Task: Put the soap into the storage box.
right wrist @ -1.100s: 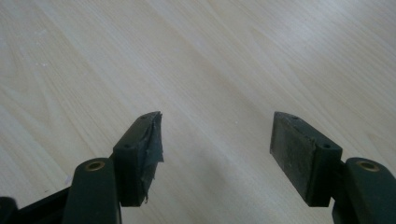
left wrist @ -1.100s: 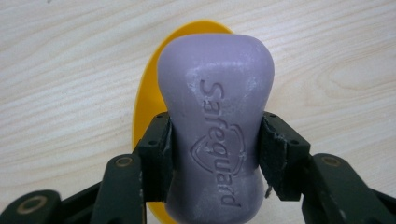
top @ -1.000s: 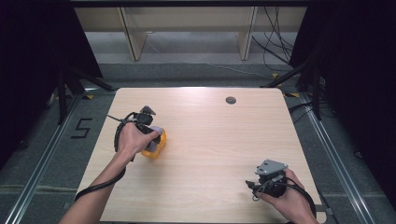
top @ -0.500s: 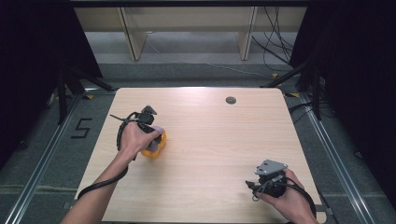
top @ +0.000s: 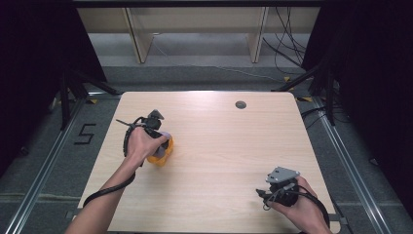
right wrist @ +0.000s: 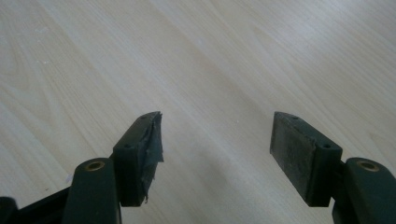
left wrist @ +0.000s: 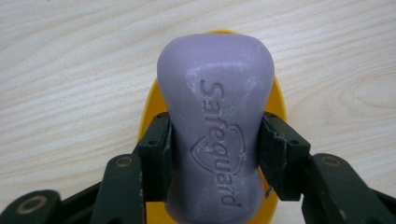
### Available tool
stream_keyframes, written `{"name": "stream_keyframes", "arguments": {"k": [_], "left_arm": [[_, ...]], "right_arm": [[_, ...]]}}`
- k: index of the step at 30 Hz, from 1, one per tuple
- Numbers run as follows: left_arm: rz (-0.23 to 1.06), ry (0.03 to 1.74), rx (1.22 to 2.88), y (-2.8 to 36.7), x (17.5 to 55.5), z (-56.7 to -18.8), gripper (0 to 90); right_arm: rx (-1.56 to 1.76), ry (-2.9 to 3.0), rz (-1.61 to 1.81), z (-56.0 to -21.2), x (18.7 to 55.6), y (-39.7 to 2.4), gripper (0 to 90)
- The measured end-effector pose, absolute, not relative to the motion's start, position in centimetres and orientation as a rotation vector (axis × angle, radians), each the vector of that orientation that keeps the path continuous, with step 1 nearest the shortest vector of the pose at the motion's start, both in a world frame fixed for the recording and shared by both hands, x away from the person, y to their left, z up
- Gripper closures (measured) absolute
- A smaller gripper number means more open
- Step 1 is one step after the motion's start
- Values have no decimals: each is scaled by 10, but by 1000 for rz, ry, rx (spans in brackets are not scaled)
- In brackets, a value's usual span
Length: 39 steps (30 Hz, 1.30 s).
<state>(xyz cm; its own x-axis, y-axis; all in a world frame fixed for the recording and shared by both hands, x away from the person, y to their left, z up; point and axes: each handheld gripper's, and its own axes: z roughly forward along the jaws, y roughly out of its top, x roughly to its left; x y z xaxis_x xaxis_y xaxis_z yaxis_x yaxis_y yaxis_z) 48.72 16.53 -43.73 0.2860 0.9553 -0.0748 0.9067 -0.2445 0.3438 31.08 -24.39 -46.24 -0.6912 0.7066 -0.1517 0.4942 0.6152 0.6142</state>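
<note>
A pale wood-grain tabletop (top: 219, 146) with rounded corners takes up the middle of the high view. Near its far edge, a little right of centre, sits a small round grey cap (top: 240, 104) set into the surface. The floor (top: 195, 68) around it is grey; on the left it carries a dark figure 5 (top: 85, 134). Metal rails (top: 44, 170) run along the floor on both sides. Beyond the far edge stand light wooden furniture legs (top: 139, 41), and black cables (top: 287, 46) trail across the floor at far right.
</note>
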Motion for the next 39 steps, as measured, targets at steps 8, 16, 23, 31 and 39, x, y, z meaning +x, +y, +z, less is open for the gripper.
{"name": "stream_keyframes", "arguments": {"k": [8, 16, 23, 31, 39], "left_arm": [[218, 1718, 2232, 167, 489, -441, 495], [219, 1737, 2221, 168, 490, -442, 495], [219, 1748, 2219, 170, 491, -444, 495], [220, 1748, 2237, 170, 493, -448, 494], [222, 1749, 2237, 170, 493, -448, 493]], "right_arm": [[958, 2463, 768, -462, 311, -244, 348], [957, 2464, 767, -462, 311, -244, 348], [949, 2464, 771, -462, 311, -244, 348], [931, 2469, 764, -462, 312, -244, 348], [926, 2471, 765, -462, 312, -244, 348]]}}
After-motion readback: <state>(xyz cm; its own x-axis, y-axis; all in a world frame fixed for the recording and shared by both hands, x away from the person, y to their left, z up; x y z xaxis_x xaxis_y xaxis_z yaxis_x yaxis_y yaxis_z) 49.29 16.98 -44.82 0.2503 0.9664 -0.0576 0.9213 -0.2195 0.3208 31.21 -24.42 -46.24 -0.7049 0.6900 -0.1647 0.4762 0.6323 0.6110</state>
